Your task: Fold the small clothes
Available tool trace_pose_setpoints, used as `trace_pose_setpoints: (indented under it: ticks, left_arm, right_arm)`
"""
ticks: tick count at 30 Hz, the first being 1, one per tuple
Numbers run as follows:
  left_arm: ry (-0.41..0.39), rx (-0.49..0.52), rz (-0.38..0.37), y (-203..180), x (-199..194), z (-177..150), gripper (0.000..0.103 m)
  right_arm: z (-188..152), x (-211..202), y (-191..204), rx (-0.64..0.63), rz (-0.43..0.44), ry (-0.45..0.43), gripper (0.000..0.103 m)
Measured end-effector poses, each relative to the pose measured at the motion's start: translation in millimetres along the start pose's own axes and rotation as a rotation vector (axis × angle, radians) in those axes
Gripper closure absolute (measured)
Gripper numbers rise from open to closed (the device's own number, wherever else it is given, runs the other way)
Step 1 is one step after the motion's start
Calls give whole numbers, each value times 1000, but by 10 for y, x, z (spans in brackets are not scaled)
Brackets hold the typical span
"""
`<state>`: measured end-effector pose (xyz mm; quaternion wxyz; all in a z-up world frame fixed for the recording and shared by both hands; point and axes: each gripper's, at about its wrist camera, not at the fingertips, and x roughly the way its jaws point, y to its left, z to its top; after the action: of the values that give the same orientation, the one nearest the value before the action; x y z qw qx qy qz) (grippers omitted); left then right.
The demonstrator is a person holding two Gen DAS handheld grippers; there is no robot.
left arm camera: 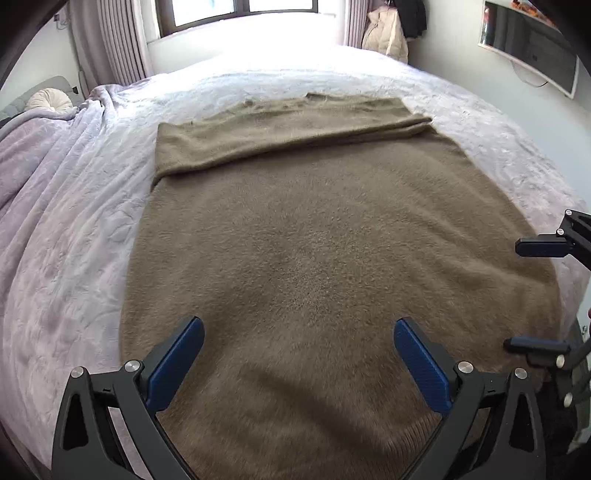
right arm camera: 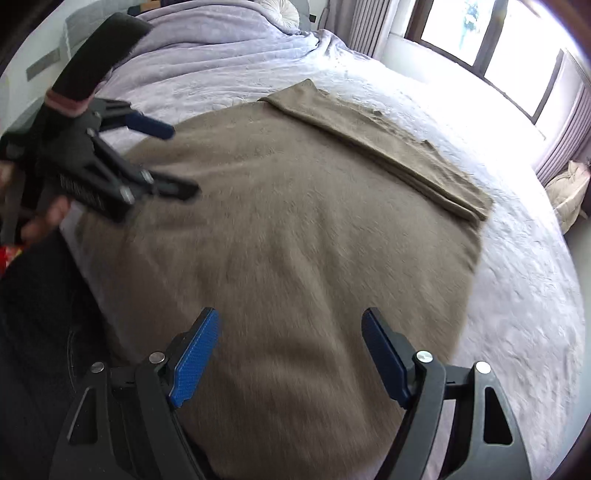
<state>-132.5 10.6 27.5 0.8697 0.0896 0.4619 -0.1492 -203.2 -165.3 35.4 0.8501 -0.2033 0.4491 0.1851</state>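
A fuzzy olive-brown sweater (left arm camera: 314, 229) lies flat on the bed, with a folded band (left arm camera: 280, 133) of it laid across its far end. My left gripper (left arm camera: 297, 326) hovers open over the near part of the sweater, its blue pads wide apart with only the fabric below them. My right gripper (left arm camera: 511, 295) enters at the right edge, open as well. In the right wrist view the right gripper (right arm camera: 291, 315) stands open above the sweater (right arm camera: 295, 221) near its right side. The left gripper (right arm camera: 183, 160), open in a hand with a dark sleeve, hangs over the sweater's left edge.
A lilac quilted bedspread (left arm camera: 66, 229) covers the bed around the sweater. A round pillow (left arm camera: 48, 99) lies at the head end, and a window with curtains (left arm camera: 243, 11) is beyond the bed. A pale jacket (left arm camera: 384, 33) hangs in the corner. A screen (left arm camera: 532, 48) is on the wall.
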Motion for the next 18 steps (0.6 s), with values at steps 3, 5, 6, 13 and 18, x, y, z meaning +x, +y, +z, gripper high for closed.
trace_pose_setpoints:
  ticks: [3,5,6,13,18]
  left_arm:
    - [57,-29,6,29,213,-34,0]
    - [51,-50,-7,56,220,-61,0]
    - [50,-51,-9,66,210,-76,0]
    - [55,-41,-20,112,179,-158,0]
    - [70,-25,-19,134,114,-235,0]
  right_arm:
    - [18,237,-11,36,33,26,21]
    - [-1,333,-43,68,51,26,21]
    - [-30,326,-71,84,63,18,21]
    - [-269,211,-172,116,77,24,21]
    - [-385,166,-207,111,71,41,21]
